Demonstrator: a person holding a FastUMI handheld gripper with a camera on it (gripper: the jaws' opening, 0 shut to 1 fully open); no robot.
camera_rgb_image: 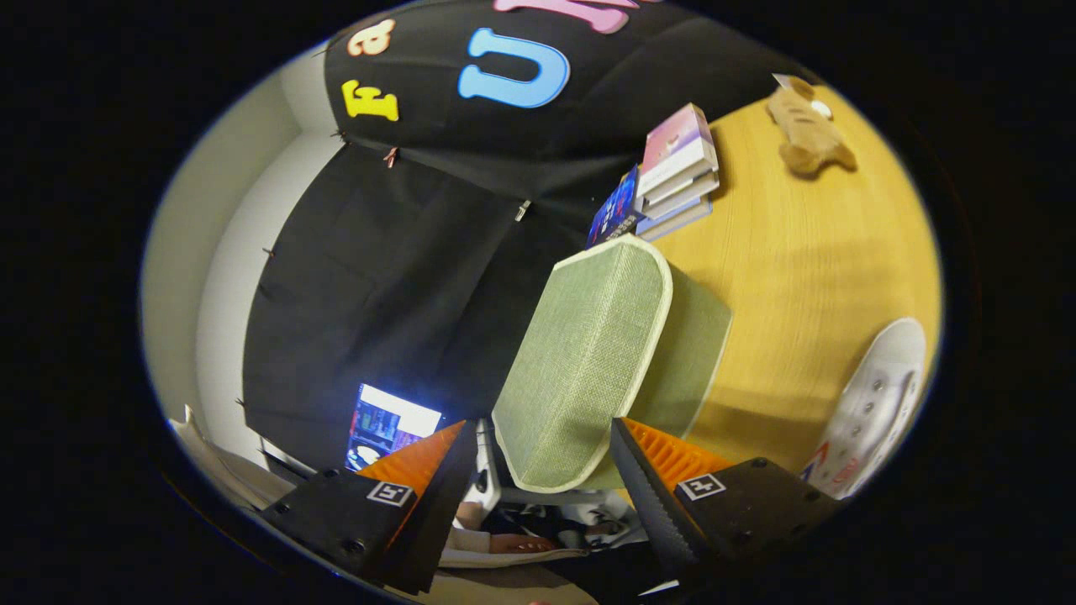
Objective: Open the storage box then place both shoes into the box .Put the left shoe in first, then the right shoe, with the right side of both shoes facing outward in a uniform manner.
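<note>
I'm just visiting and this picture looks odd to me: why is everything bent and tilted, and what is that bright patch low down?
Gripper view: a fisheye lens curves the wooden table and the green storage box, and the camera is rolled sideways. The bright patch is a glowing screen, overexposed. The box casts a soft shadow on the table. The gripper is open, its fingers either side of the box's near end.

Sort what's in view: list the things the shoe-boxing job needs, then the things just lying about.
For the job:
green fabric storage box, between the open gripper fingers
white lace-up shoe

Lying about:
stack of books
tan plush toy
lit screen
</note>
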